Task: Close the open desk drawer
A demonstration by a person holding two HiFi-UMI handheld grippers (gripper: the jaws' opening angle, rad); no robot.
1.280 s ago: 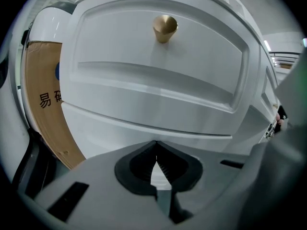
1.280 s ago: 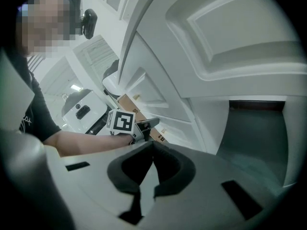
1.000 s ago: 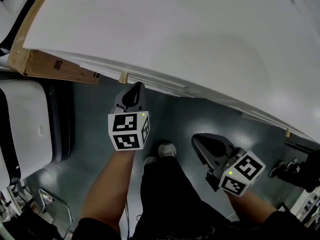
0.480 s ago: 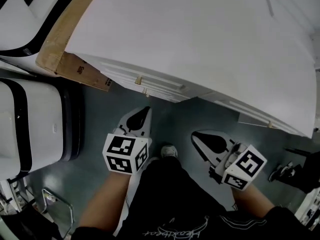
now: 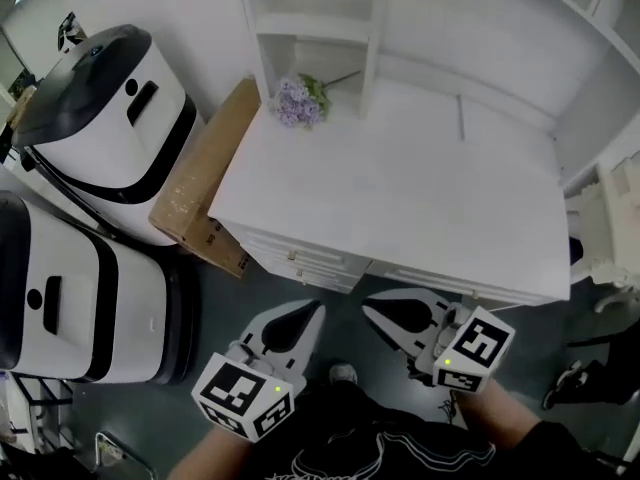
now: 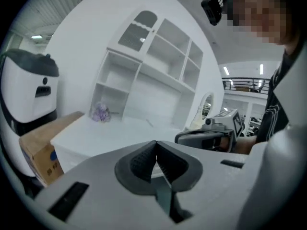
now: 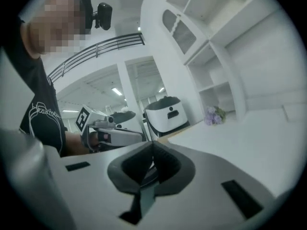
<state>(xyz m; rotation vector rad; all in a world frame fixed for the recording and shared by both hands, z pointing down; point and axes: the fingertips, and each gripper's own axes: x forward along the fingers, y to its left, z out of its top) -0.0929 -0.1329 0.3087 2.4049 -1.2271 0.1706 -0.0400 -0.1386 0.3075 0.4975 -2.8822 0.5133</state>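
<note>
White tabletop (image 5: 400, 188) carries purple flowers (image 5: 297, 101) at 11 o'clock; cardboard box (image 5: 205, 193) at 9 o'clock. Left claw (image 5: 315, 311) and right claw (image 5: 368, 305) both pressed together, empty.

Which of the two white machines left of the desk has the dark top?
The farther machine, at the back beside the cardboard box; the nearer machine shows a white top with a black band.

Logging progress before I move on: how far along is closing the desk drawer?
Looks done: the drawer fronts sit about flush under the desk top, none visibly sticking out. In hand: nothing; left gripper and right gripper are shut, empty, off the desk. Left: probably nothing.
</note>
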